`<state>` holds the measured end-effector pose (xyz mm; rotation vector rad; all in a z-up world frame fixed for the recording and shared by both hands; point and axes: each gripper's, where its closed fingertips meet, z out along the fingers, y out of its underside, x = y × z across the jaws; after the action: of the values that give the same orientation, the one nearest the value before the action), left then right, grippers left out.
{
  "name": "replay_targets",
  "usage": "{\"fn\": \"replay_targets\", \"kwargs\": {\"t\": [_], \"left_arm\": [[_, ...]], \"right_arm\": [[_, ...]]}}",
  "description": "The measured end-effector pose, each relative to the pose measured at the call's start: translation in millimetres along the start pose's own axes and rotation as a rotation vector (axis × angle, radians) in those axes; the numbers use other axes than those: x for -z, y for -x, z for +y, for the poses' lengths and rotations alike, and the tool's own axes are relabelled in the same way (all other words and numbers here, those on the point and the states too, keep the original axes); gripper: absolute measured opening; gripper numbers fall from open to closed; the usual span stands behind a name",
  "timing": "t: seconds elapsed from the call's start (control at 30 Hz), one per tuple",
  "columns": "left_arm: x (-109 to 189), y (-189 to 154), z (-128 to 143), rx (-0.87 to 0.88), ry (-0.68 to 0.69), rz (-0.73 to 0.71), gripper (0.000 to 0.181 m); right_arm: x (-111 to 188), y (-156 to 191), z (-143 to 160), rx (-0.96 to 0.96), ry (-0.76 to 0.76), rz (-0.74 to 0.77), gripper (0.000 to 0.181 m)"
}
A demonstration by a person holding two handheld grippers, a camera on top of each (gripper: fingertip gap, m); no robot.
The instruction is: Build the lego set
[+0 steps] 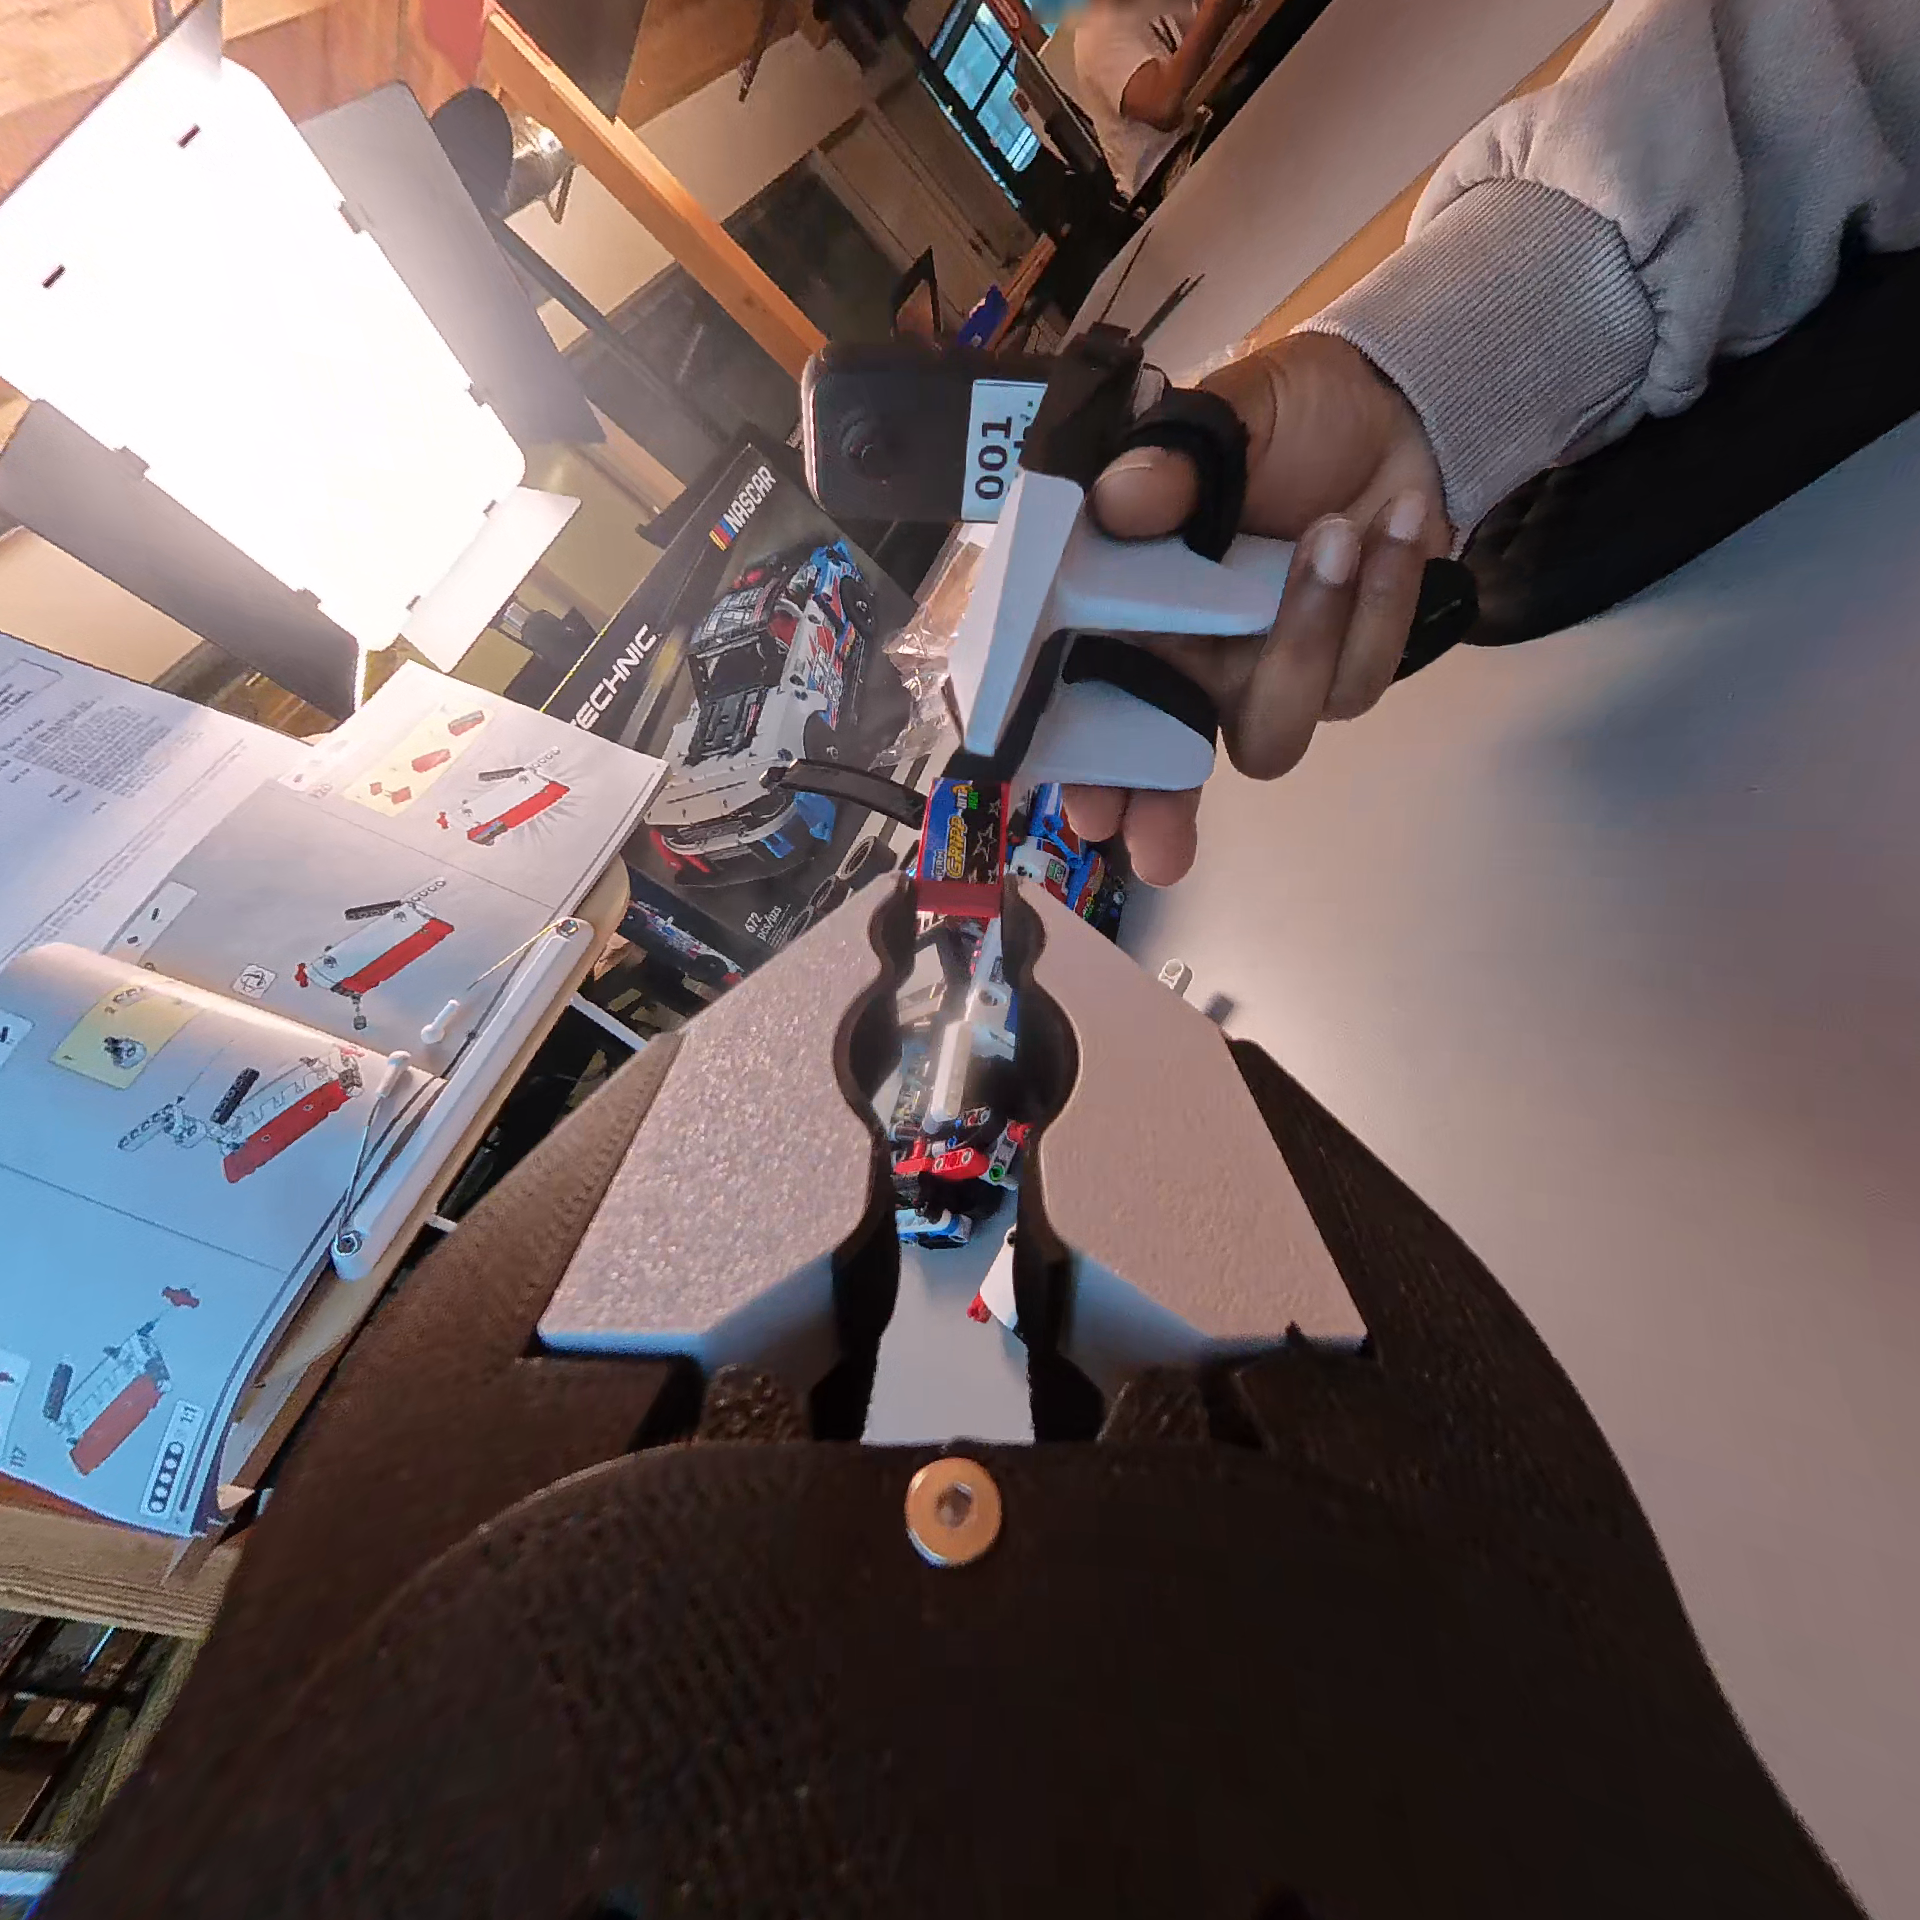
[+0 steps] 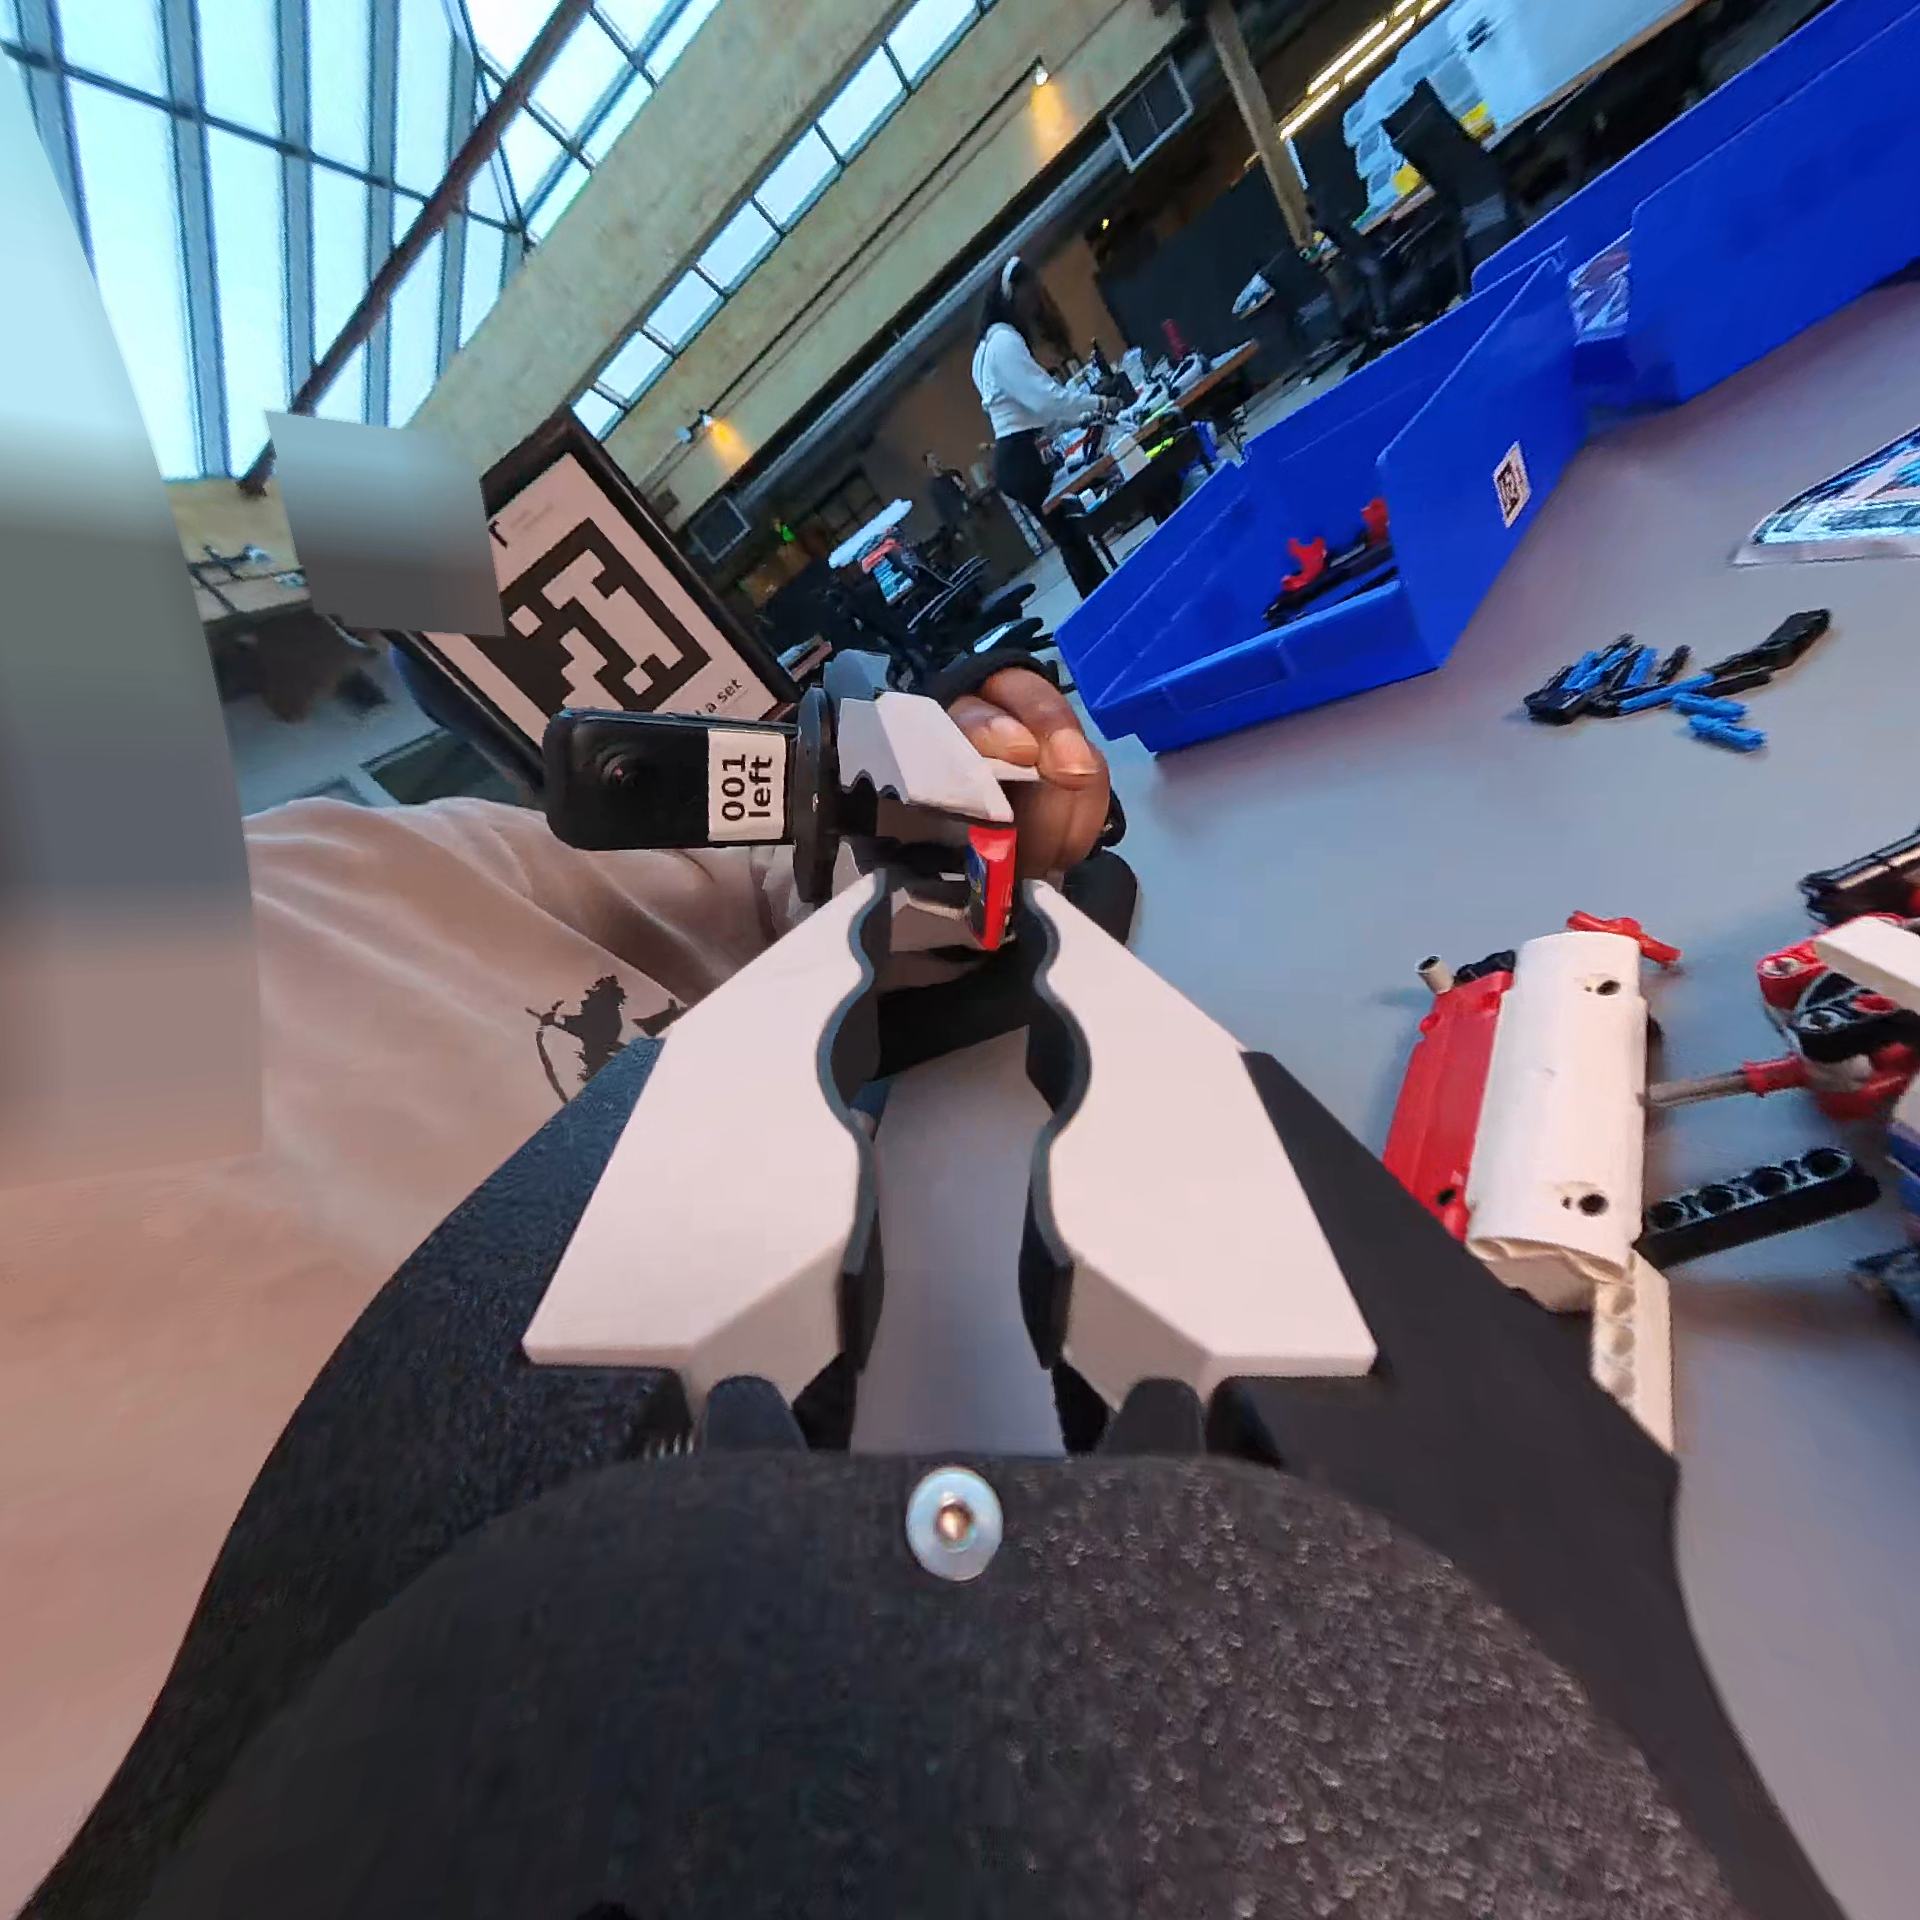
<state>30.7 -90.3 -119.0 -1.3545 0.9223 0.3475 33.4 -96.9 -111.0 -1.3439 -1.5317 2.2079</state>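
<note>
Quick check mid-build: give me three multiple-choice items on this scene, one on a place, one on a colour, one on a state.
1. Where do the blue pins lie?
A in a bin; B loose on the table; C between gripper fingers.
2. What colour is the stickered panel?
A red; B yellow; C green.
3. The left gripper is:
A wide open and empty; B lying flat on its side; C shut on the stickered panel.

Answers: B, the blue pins are scattered on the bare grey table; A, red shows around the sticker and along the edge; C, its tips pinch the stickered panel from both sides.
</note>
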Motion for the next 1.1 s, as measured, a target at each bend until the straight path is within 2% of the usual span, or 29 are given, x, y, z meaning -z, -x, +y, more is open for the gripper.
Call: {"fn": "replay_targets", "kwargs": {"t": [0.13,0.3,0.37,0.4,0.5,0.53,0.6,0.67,0.83,0.9,0.97,1.1], "left_arm": [[1,-1,-5,-0.042,-0.019,-0.009,0.014],[2,-2,-8,-0.018,-0.034,-0.003,0.014],[2,-1,-11,0.116,-0.075,0.034,0.016],[3,1,-14,0.227,-0.108,0.064,0.023],[3,5,-14,0.66,-0.162,0.233,0.04],[4,5,-15,0.779,-0.184,0.297,0.038],[5,-2,-16,0.898,-0.202,0.404,0.026],[5,-13,-15,0.881,-0.18,0.457,0.008],[7,-21,-20,0.768,-0.161,0.478,0.008],[7,-23,-19,0.709,-0.146,0.463,0.008],[8,-26,-21,0.676,-0.146,0.474,0.008],[11,-32,-26,0.626,-0.16,0.501,0.008]], "right_arm": [[-1,-1,0,-0.014,-0.015,-0.007,0.003],[0,1,0,0.026,-0.017,-0.008,0.003],[1,2,0,0.053,-0.018,-0.01,0.002],[2,2,-1,0.079,-0.017,-0.002,0.003],[3,2,0,0.217,0.001,0.044,0.003],[2,1,1,0.274,0.018,0.07,0.003],[-2,3,8,0.385,0.057,0.102,0.003],[-5,6,11,0.453,0.07,0.109,0.003],[-4,14,16,0.547,0.108,0.101,0.004],[-5,19,17,0.542,0.119,0.074,0.011],[-4,20,19,0.517,0.129,0.06,0.004],[-3,25,24,0.485,0.14,0.004,0.004]]}}
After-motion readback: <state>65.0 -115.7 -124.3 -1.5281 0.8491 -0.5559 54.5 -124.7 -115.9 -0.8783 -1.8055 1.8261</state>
